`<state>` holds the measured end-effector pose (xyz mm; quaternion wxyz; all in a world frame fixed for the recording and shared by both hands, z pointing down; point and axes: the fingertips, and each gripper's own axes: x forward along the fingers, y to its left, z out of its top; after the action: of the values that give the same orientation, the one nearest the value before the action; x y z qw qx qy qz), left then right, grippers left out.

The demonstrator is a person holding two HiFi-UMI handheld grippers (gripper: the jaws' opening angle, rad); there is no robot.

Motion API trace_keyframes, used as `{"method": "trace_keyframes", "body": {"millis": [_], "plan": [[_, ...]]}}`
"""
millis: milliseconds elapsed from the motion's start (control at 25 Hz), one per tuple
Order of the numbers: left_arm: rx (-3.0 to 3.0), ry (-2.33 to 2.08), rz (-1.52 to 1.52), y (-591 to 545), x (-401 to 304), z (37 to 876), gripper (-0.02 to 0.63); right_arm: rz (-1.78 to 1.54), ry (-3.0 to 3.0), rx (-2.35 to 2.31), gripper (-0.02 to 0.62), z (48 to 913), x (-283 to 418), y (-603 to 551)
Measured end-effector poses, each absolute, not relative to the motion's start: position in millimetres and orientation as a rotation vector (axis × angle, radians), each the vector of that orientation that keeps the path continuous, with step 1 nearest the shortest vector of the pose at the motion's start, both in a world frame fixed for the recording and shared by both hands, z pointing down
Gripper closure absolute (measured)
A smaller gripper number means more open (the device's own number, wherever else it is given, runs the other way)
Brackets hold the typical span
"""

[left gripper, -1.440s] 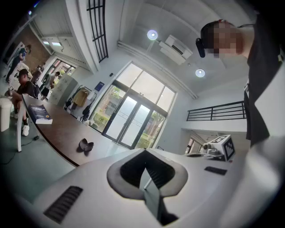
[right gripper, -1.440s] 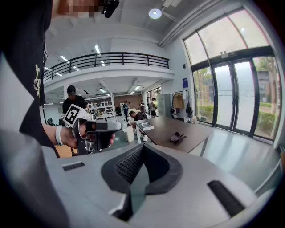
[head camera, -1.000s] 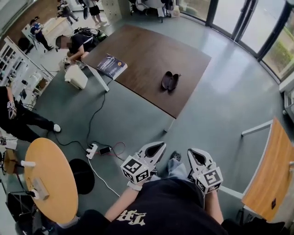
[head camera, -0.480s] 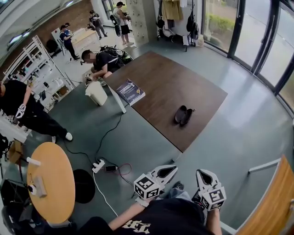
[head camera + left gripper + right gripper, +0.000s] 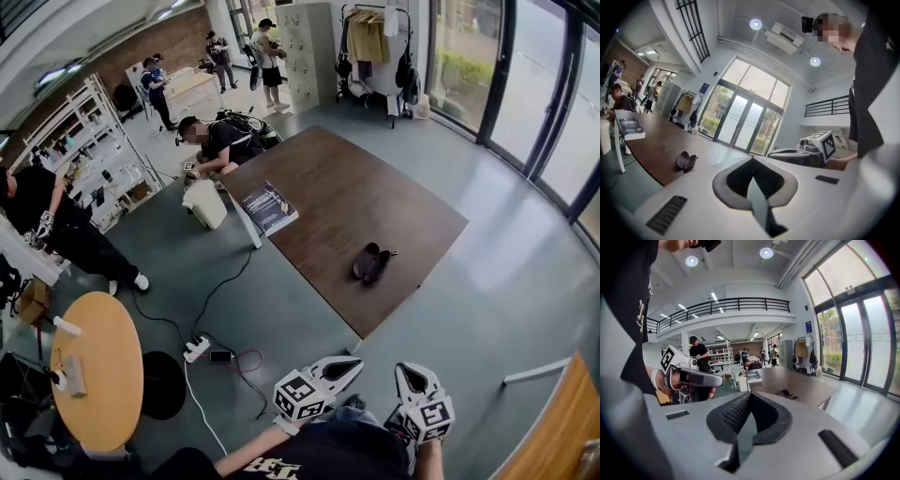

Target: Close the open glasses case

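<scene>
Right now I have both grippers low at the near edge of the head view, side by side and well short of the table [image 5: 342,192]. The left gripper [image 5: 349,364] has its jaws pressed together with nothing between them, and the right gripper [image 5: 407,371] is closed up the same way, also empty; each gripper's own view shows the two tips meeting in a tight line. The glasses case [image 5: 371,263] lies open on the dark brown table, its two dark halves spread apart, on the right side of the top and close to its near edge. Bare grey floor separates it from both grippers, so neither one is touching it. A book [image 5: 270,207] lies at the left edge of the same table, well apart from the case. On the floor to the left sits a white power strip [image 5: 196,350] with cables trailing from it, and a round wooden table [image 5: 98,361] stands at the near left.
</scene>
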<state>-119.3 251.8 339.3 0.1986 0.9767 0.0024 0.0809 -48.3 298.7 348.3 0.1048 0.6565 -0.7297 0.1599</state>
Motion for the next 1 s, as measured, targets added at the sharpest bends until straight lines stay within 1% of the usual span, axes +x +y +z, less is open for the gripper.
{"method": "trace_keyframes", "body": {"millis": [640, 1000], "plan": [[2.736, 0.016, 0.266, 264.9, -65.5, 344.4, 0.600, 0.477, -2.151, 1.969, 0.609, 353.5, 10.0, 309.3], [2.749, 0.003, 0.275, 270.6, -53.5, 340.0, 0.600, 0.473, -2.172, 1.978, 0.609, 352.9, 22.4, 315.8]]}}
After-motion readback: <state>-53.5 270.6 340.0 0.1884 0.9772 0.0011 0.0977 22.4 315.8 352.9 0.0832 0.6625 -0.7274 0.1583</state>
